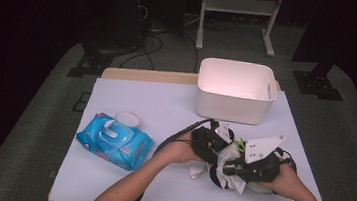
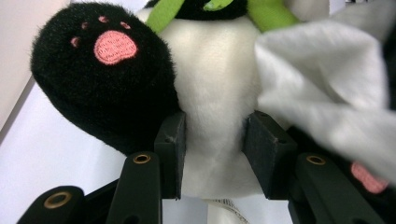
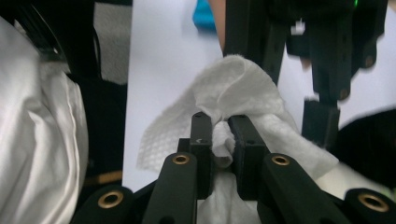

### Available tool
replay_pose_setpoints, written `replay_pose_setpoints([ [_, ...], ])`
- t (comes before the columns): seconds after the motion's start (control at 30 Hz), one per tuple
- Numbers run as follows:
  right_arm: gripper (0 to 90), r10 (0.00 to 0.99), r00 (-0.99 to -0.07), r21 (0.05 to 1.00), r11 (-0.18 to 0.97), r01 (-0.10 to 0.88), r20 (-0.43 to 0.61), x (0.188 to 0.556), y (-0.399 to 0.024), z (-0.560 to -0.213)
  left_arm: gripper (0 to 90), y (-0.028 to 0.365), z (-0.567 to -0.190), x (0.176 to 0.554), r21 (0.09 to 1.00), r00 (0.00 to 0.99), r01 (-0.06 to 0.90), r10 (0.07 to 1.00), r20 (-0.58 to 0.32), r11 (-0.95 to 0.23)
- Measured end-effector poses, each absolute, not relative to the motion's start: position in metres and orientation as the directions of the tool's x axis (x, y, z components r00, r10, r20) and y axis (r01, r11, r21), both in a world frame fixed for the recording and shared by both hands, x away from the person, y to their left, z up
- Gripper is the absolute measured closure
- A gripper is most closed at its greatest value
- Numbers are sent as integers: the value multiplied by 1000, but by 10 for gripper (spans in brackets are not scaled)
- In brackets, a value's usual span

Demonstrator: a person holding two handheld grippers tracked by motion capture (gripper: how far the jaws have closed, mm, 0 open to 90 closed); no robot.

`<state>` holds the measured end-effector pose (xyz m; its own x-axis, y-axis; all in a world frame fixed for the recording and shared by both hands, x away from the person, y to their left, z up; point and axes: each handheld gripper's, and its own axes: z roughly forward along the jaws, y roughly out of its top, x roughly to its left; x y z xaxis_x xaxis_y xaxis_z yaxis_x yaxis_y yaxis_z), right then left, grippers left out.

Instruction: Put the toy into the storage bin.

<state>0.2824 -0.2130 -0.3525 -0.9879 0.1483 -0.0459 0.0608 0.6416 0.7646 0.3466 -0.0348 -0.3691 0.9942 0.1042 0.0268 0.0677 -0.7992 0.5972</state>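
high view: 1 plush toy (image 1: pixel 221 150), 1 wipe (image 1: pixel 234 179), 1 bin (image 1: pixel 235 90)

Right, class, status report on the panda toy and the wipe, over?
Left gripper shut on panda toy belly. Right gripper shut on wipe, beside the toy. Bin and wipe pack stand apart, nothing in the way.

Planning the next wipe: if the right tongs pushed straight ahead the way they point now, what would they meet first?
Probably the left tongs, which stand just beyond the white wipe that the right tongs pinch. The plush toy they hold sits close by, but depth is hard to judge.
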Motion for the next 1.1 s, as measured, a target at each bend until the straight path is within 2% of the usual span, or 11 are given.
replay_pose_setpoints([
  [0.3,807,143,-989,736,674,66,-42,284,-212,-357,582,-32,-371,346,608,994,69,103,21,-791],
  [0.43,810,182,-982,711,697,93,-51,286,-224,-362,582,-32,-370,346,601,995,68,102,22,-796],
  [0.57,810,189,-981,725,682,100,-42,288,-223,-362,582,-32,-370,346,602,995,70,102,20,-796],
  [1.1,812,251,-958,679,728,93,-138,294,-230,-353,584,-32,-371,343,602,995,59,93,26,-796],
])
